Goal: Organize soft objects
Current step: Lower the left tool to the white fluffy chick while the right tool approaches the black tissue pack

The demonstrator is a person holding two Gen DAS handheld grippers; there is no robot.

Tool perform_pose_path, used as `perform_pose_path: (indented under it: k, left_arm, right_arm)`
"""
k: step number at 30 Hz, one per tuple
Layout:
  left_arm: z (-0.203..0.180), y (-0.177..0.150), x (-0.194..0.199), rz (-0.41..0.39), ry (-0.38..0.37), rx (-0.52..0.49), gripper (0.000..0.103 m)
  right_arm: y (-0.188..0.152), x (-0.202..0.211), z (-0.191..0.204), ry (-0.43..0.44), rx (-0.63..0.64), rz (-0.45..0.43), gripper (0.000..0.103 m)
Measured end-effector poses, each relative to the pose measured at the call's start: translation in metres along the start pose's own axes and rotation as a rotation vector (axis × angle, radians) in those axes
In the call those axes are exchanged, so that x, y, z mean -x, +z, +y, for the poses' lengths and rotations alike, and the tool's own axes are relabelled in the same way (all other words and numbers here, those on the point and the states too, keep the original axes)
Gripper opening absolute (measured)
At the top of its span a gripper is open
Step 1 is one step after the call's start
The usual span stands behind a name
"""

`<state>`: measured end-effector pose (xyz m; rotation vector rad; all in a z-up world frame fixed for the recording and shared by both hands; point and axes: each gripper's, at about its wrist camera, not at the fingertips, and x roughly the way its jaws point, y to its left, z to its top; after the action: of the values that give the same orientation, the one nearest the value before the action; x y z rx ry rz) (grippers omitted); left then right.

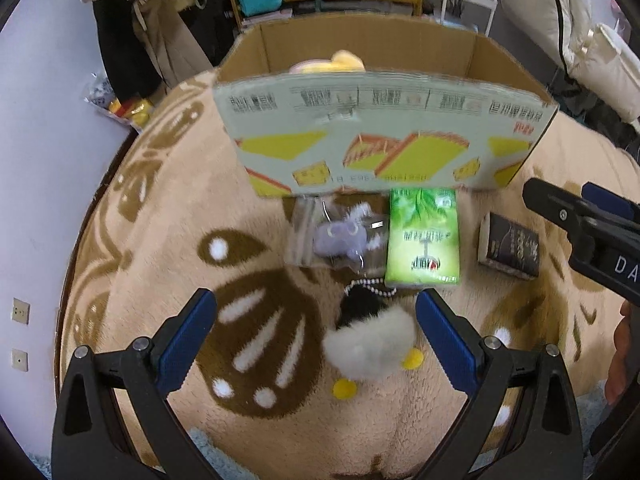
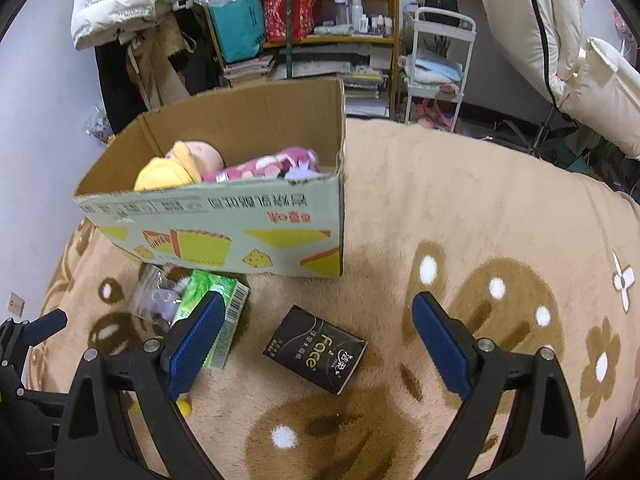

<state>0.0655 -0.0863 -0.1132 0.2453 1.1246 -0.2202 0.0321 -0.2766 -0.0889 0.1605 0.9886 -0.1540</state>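
Observation:
A cardboard box (image 1: 384, 140) stands on the beige blanket; it also shows in the right wrist view (image 2: 224, 236), holding a yellow-hatted doll (image 2: 176, 168) and a pink plush (image 2: 264, 168). In front of the box lie a bagged lilac plush (image 1: 340, 240), a green tissue pack (image 1: 424, 236) and a black tissue pack (image 1: 510, 246). A black-and-white fluffy penguin toy (image 1: 372, 340) lies between the fingers of my open left gripper (image 1: 316, 328), untouched. My right gripper (image 2: 318, 332) is open above the black "Face" pack (image 2: 316, 350); the green pack (image 2: 212, 312) is partly behind its left finger.
The blanket (image 2: 460, 200) covers a bed. A shelf (image 2: 312, 20) with bags and bottles, hanging coats (image 2: 120, 20) and a white cart (image 2: 436, 68) stand behind the box. The right gripper appears at the right edge of the left wrist view (image 1: 580, 232).

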Motion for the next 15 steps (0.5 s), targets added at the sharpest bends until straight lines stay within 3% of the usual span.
perform_pose_path:
  k: [11, 15]
  left_arm:
    - [-0.009, -0.008, -0.033, 0.116, -0.005, -0.029, 0.099]
    - [-0.011, -0.009, -0.04, 0.147, 0.004, -0.041, 0.099]
  right_arm:
    - [-0.011, -0.033, 0.0, -0.015, 0.001, 0.104, 0.099]
    - [-0.012, -0.041, -0.004, 0.02, -0.037, 0.132, 0.099]
